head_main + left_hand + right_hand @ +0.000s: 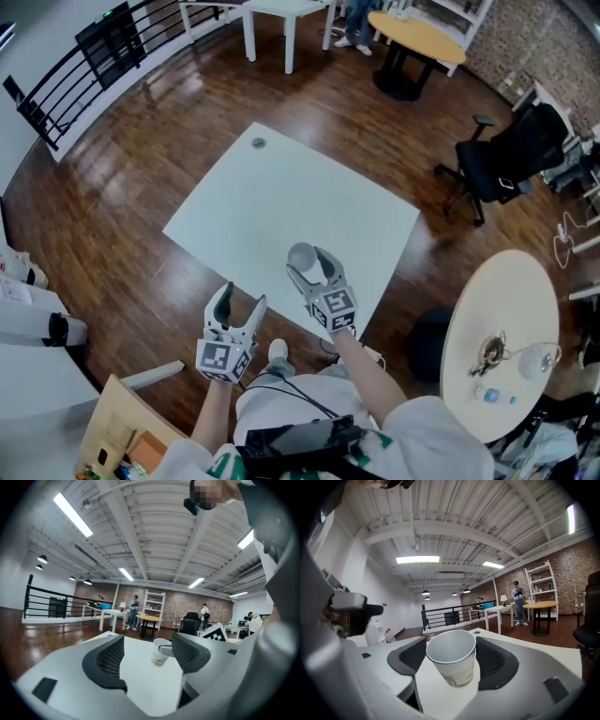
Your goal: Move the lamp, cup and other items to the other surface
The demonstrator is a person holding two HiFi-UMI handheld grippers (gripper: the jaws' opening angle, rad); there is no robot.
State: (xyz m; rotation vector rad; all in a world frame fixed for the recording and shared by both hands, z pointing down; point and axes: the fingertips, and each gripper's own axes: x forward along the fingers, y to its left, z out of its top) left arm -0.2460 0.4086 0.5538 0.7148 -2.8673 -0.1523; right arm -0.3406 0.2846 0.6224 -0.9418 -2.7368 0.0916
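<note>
Right gripper (310, 262) clamped a smooth white tapered paper cup (452, 660) over the white table's (244, 202) near edge; left gripper (241, 296) gaped empty.

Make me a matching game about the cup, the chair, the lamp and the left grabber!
1. paper cup
2. left gripper
3. office chair
4. lamp

A. on the round white table
B. gripped between the right gripper jaws
C. black, standing on the wooden floor
D. open, with nothing held

Pairs: 1-B, 2-D, 3-C, 4-A
</note>
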